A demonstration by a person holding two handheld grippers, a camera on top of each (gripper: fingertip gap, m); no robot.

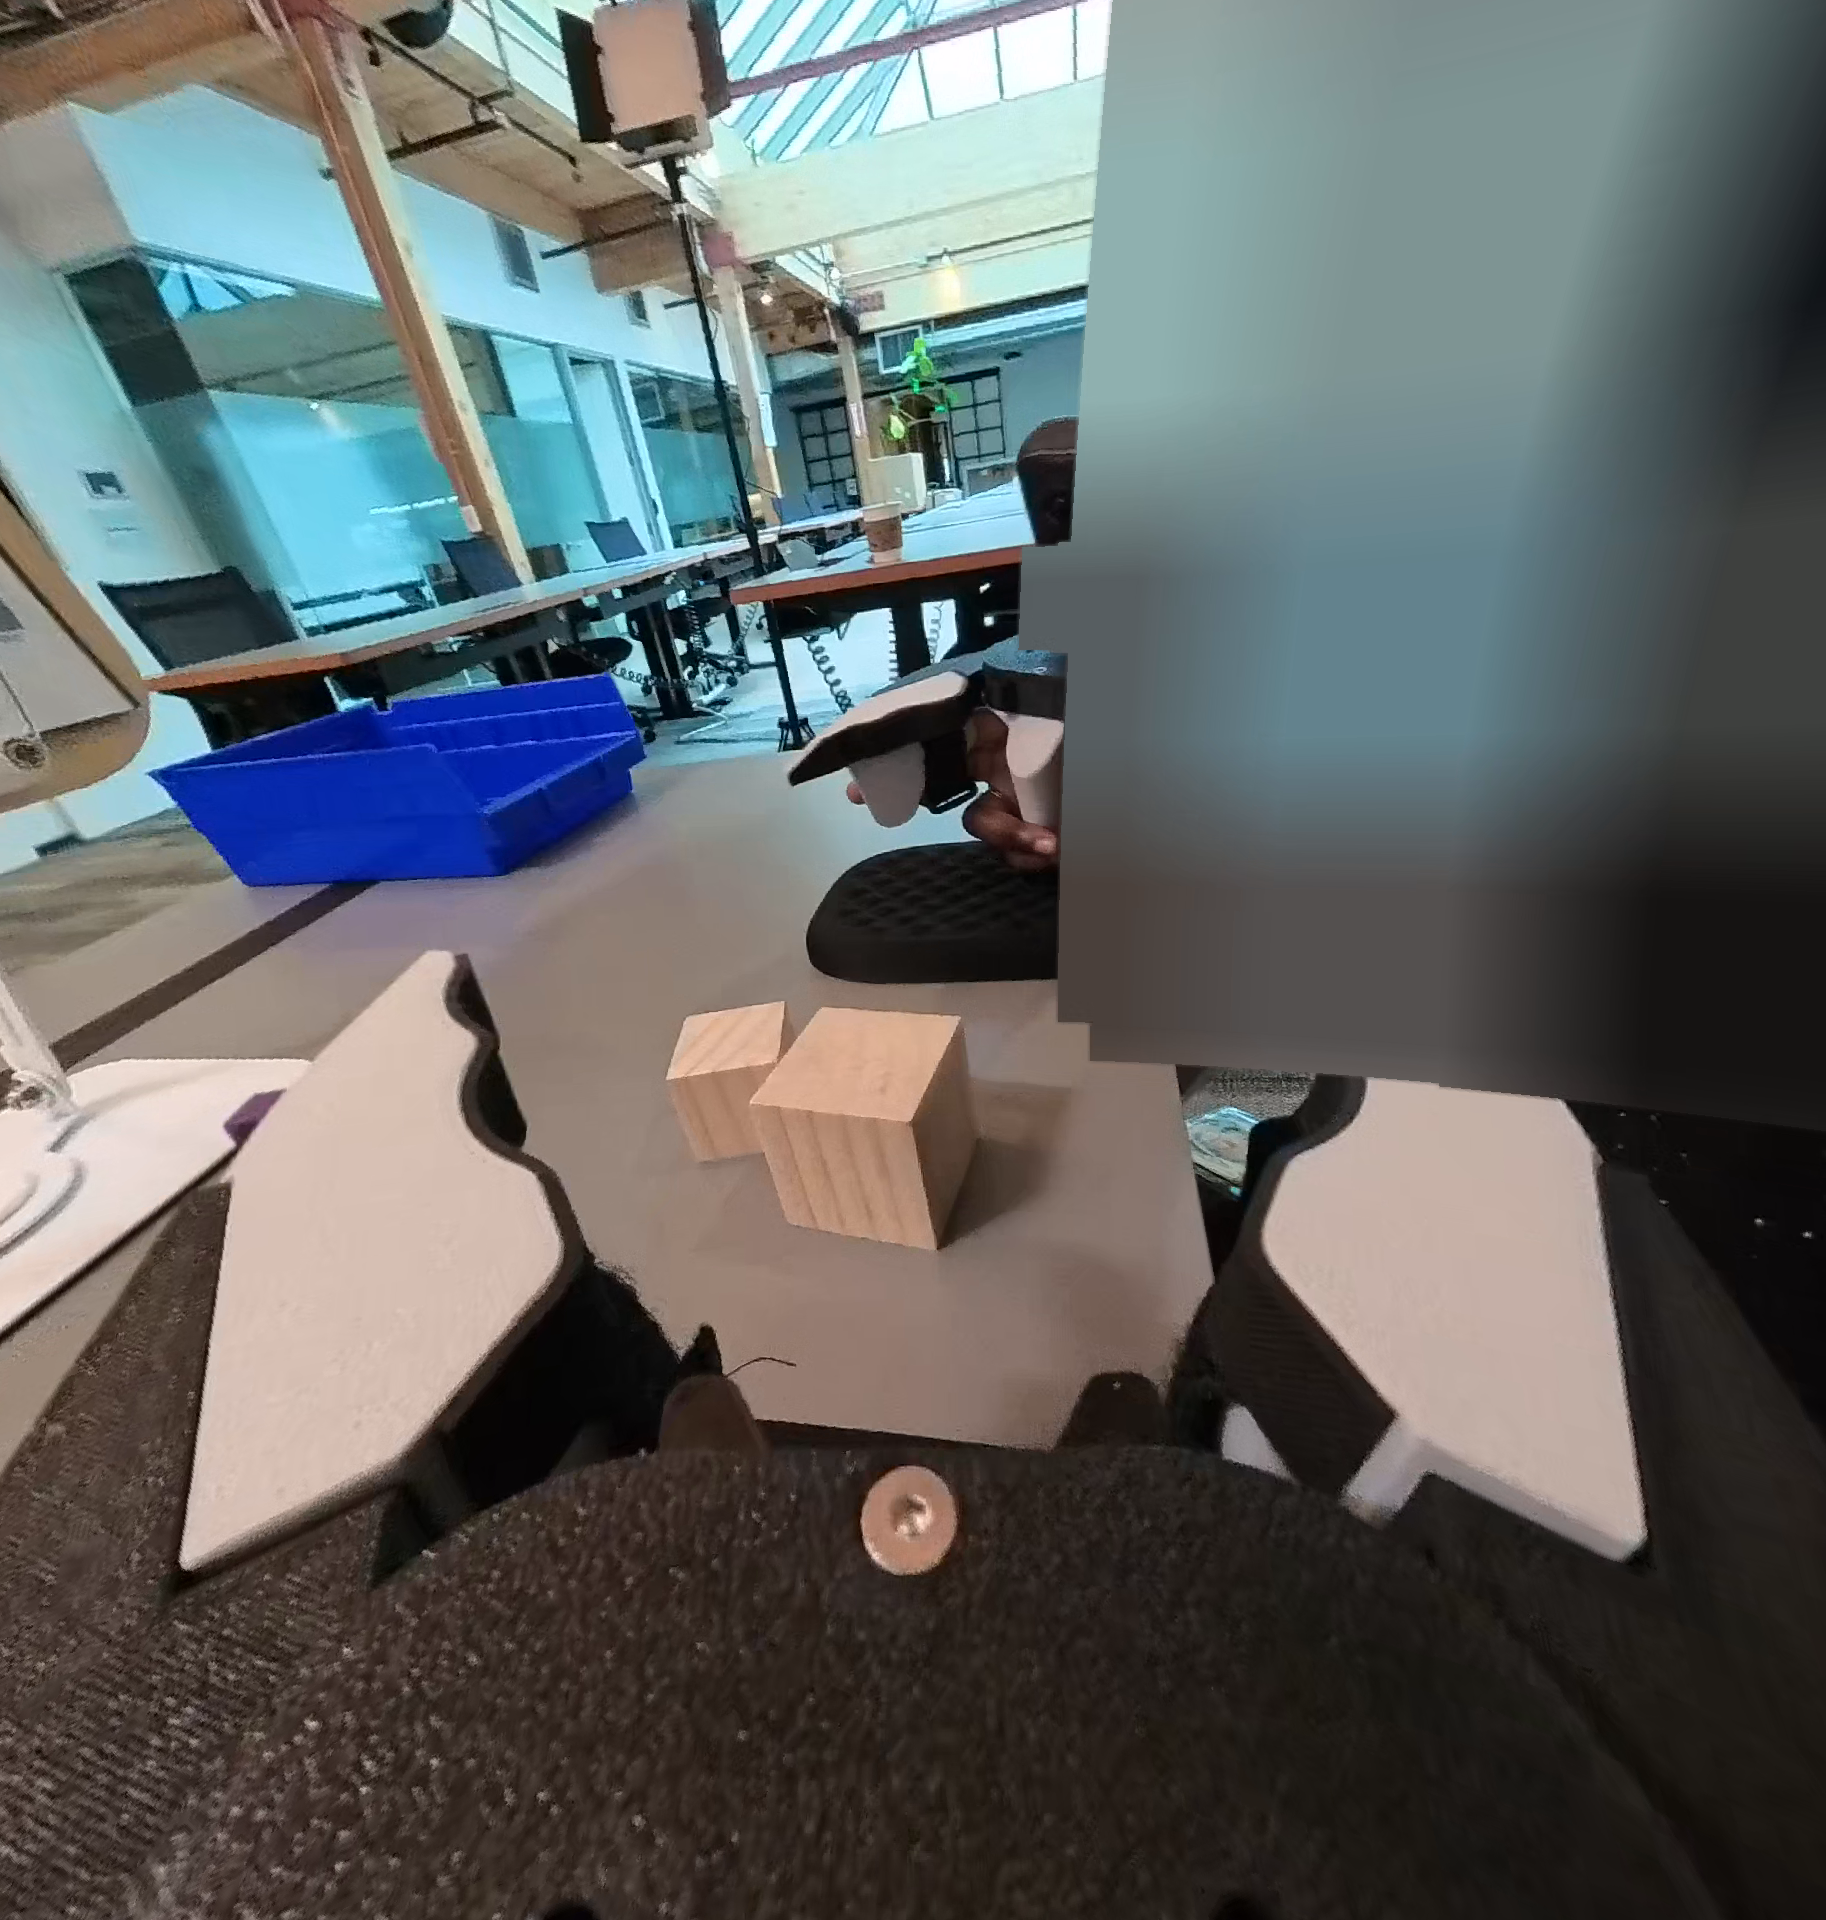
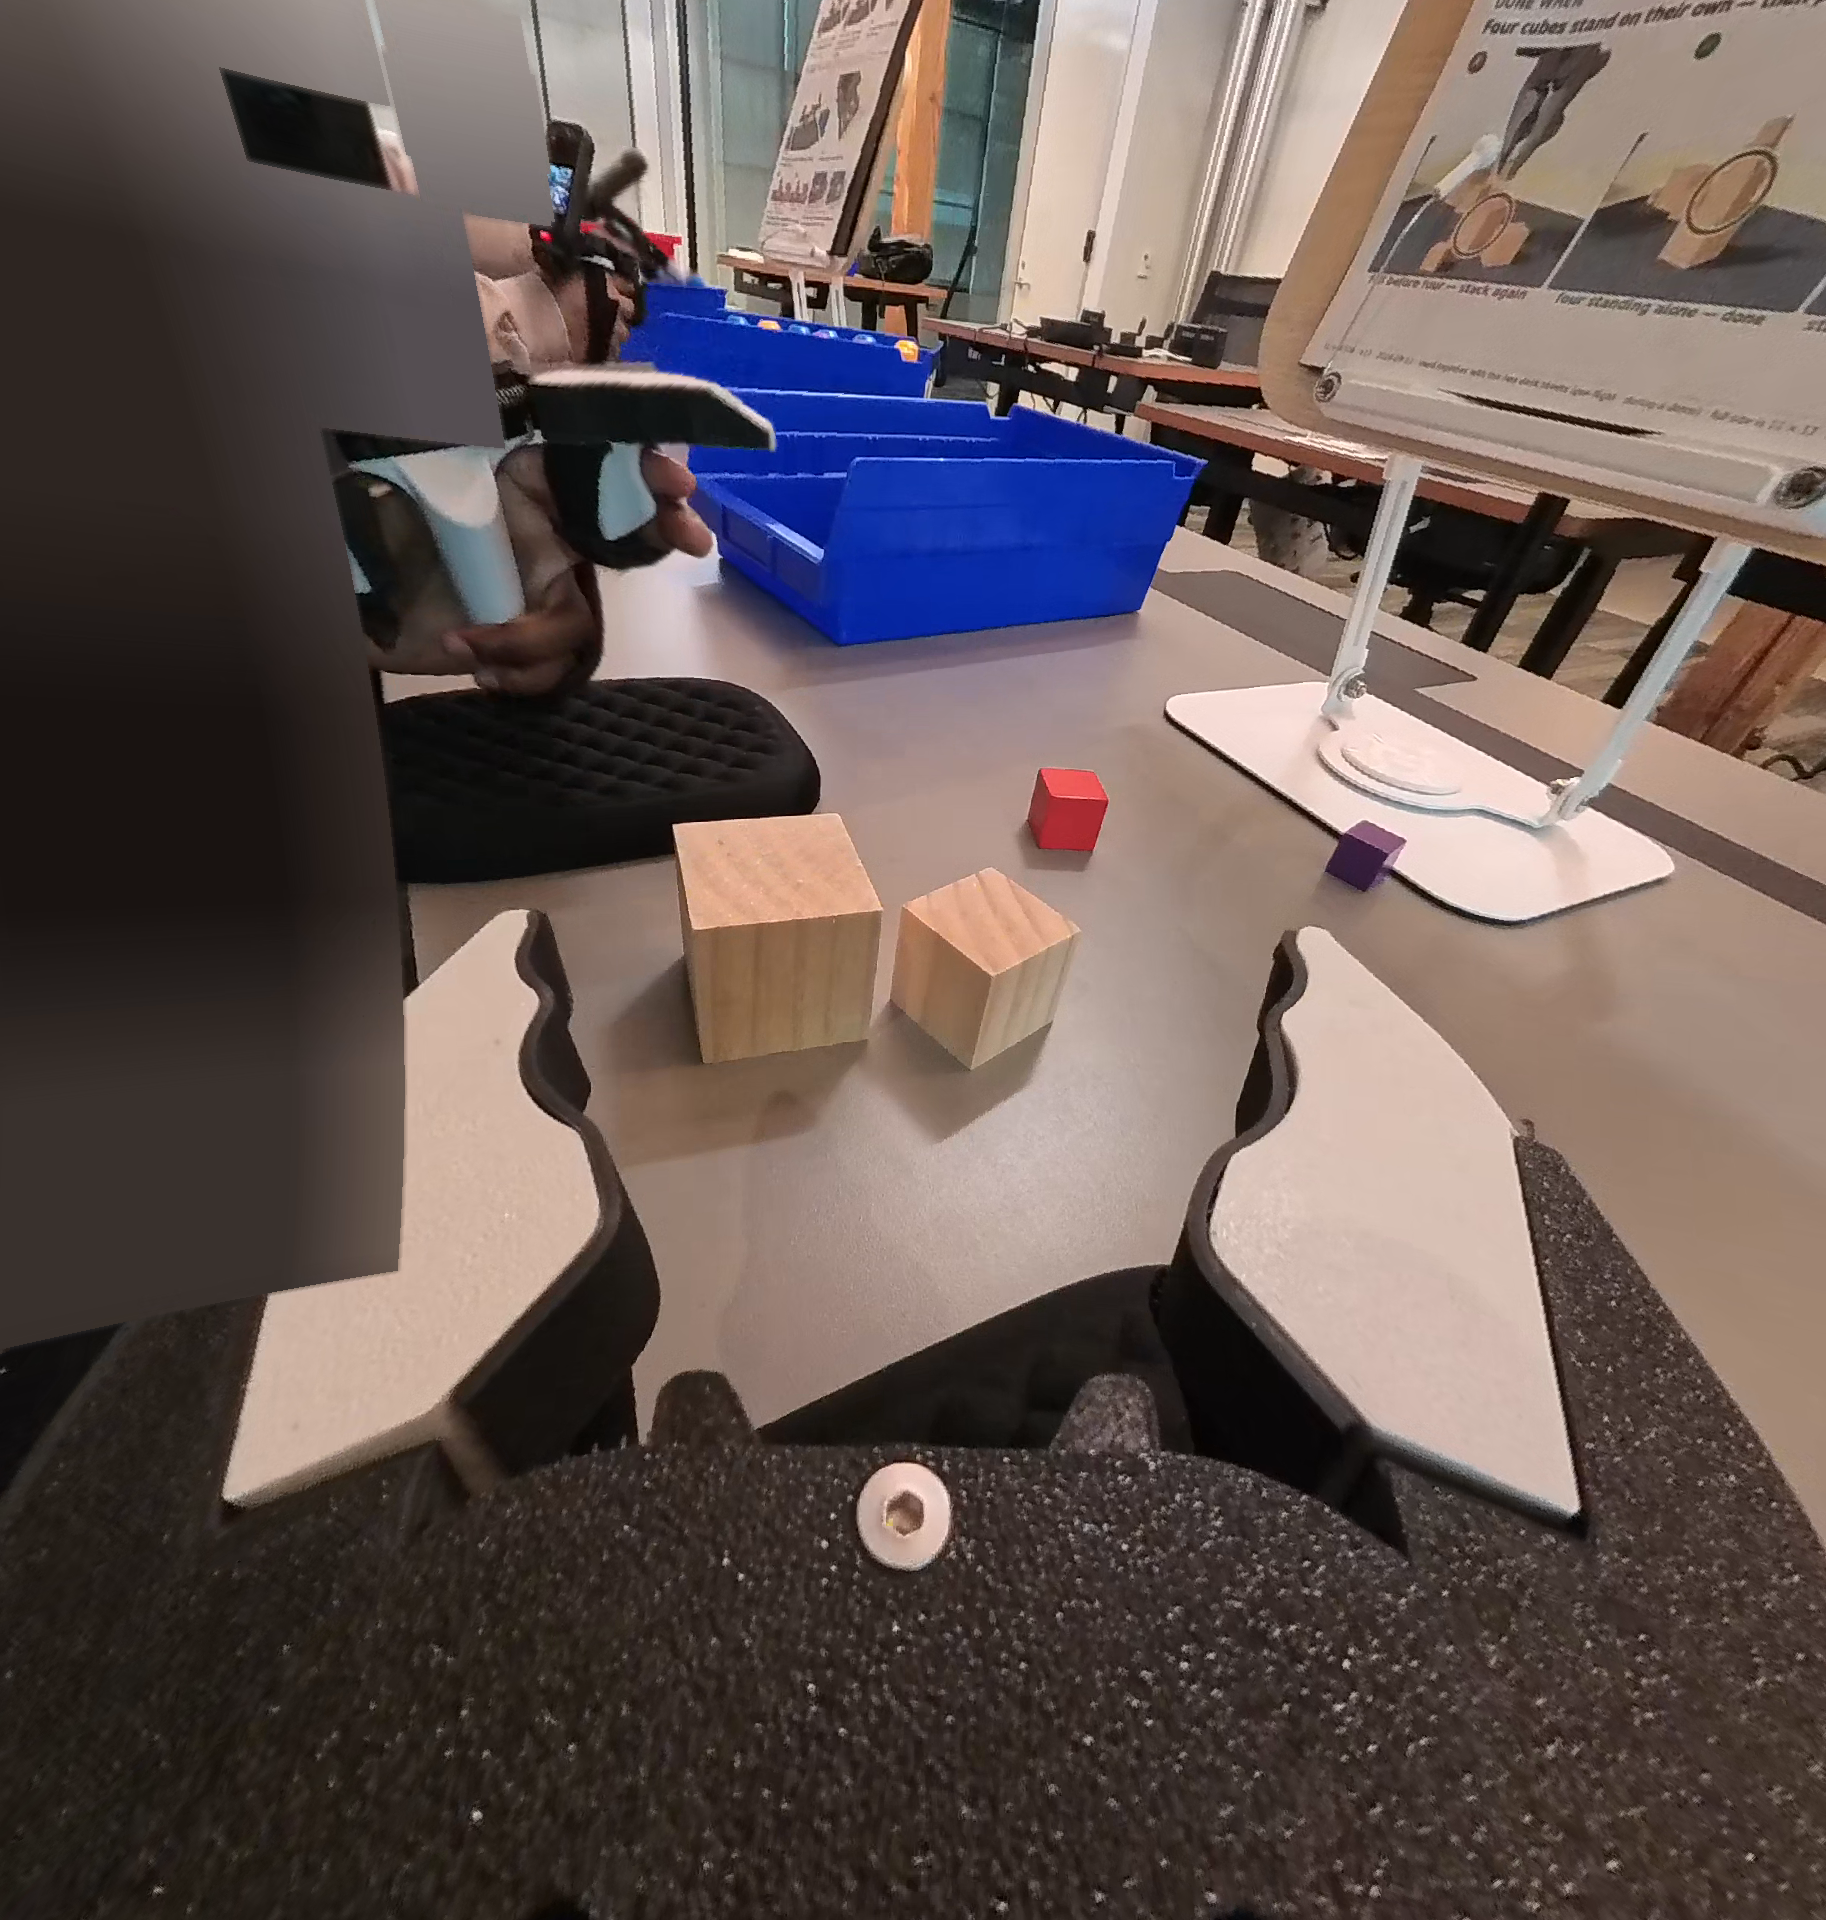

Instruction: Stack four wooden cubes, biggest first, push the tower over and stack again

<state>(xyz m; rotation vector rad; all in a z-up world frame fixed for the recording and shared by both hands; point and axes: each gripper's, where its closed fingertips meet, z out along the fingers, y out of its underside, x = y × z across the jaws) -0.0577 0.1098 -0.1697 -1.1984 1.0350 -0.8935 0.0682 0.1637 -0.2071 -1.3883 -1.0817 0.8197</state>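
Note:
Two bare wooden cubes stand side by side on the grey table. In the right wrist view the larger cube is on the left and the smaller cube on the right. My right gripper is open, with both cubes between its spread fingertips and clear gaps on each side. In the left wrist view the larger cube is nearer and the smaller cube is behind it to the left. My left gripper is wide open around them and touches neither; its right fingertip is partly hidden.
A red cube and a purple cube lie beyond, the purple one by a white stand base. A blue bin stands behind. A hand holds another gripper over a black pad. My right gripper is the nearer one to the larger cube: about 7 cm, against 15 cm.

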